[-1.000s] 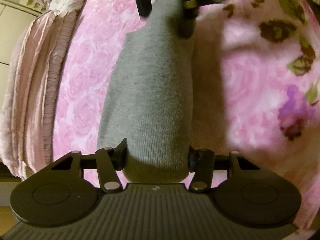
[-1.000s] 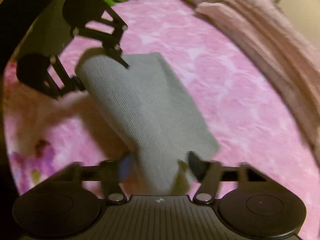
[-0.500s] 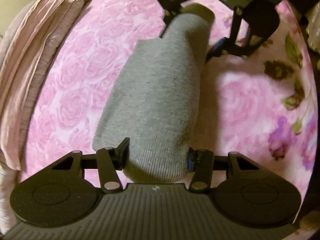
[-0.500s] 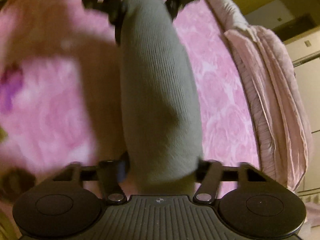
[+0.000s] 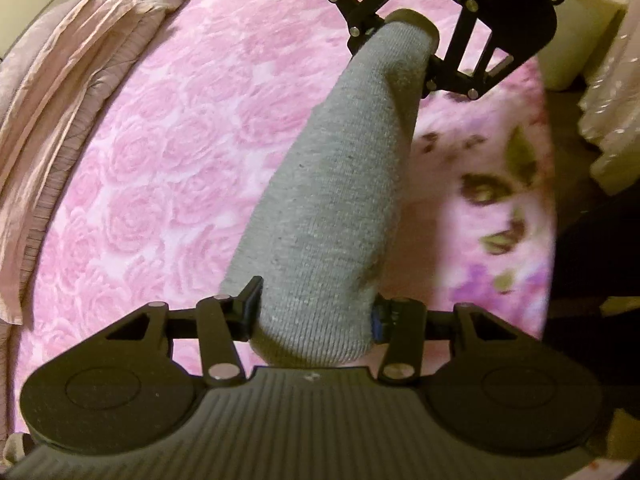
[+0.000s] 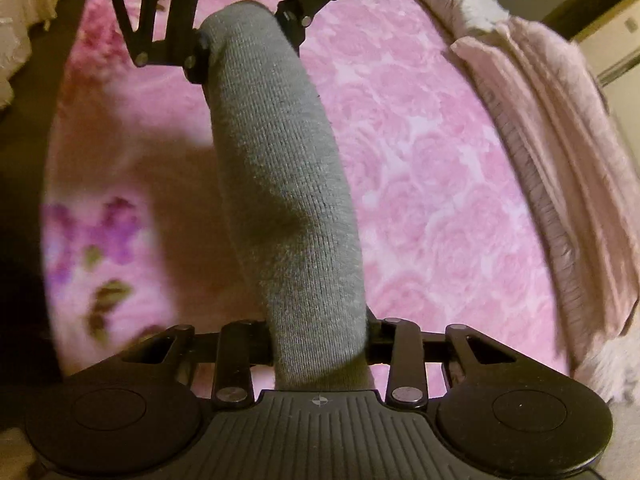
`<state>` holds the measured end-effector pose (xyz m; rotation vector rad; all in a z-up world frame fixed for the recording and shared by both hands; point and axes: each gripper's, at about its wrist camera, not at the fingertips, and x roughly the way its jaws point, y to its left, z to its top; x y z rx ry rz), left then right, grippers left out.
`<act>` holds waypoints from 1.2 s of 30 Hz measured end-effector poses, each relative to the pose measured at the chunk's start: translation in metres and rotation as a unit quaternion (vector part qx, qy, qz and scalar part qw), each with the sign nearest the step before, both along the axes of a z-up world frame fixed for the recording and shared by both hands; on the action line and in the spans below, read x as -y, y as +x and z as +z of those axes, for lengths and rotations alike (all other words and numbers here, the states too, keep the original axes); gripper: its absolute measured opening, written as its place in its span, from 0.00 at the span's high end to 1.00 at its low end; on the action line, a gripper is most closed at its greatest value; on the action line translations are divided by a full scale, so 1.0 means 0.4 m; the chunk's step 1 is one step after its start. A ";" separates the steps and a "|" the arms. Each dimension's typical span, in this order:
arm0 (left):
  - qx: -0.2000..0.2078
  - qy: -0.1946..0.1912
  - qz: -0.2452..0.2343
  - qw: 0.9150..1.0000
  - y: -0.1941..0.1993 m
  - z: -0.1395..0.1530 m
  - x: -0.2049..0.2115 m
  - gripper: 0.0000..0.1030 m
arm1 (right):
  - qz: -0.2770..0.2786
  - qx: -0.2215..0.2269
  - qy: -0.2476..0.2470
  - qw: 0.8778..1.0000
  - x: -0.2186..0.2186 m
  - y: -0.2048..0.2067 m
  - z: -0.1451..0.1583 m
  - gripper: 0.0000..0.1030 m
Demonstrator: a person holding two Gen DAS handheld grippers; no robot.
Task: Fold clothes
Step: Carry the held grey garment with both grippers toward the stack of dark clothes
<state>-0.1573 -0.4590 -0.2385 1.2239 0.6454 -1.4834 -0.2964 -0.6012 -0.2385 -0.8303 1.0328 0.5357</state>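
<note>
A grey knit garment (image 5: 340,200) hangs stretched in the air between my two grippers, above a pink rose-patterned blanket (image 5: 160,160). My left gripper (image 5: 316,316) is shut on its near end in the left wrist view, and the right gripper (image 5: 404,52) clamps the far end at the top. Seen from the right wrist, the same grey garment (image 6: 288,184) runs from my right gripper (image 6: 320,344), shut on it, up to the left gripper (image 6: 244,40). The cloth looks doubled into a narrow band.
A pale pink ruffled bedspread (image 6: 560,152) lies bunched along the bed's edge, also seen as the bedspread (image 5: 52,120) in the left view. A purple flower print (image 6: 108,232) marks the blanket's other side. White furniture (image 5: 576,40) and dark floor lie past the bed.
Both grippers have lifted the grey garment and swung to face each other. The cloth went from a slack, wider sheet to a taut narrow band held higher above the blanket.
</note>
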 end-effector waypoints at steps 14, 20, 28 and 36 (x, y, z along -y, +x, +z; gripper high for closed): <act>-0.028 -0.015 -0.080 0.996 -0.098 0.191 0.019 0.57 | -0.070 -0.005 -0.032 0.997 0.001 -0.144 0.234 0.69; -0.018 -0.034 -0.153 0.987 -0.175 0.238 0.091 0.57 | -0.140 0.004 -0.050 0.989 0.060 -0.228 0.287 0.69; -0.014 -0.053 -0.242 0.969 -0.347 0.290 0.227 0.57 | -0.219 0.010 -0.067 0.973 0.189 -0.388 0.355 0.69; 0.001 -0.062 -0.293 0.954 -0.566 0.325 0.425 0.57 | -0.251 0.023 -0.077 0.965 0.397 -0.567 0.414 0.69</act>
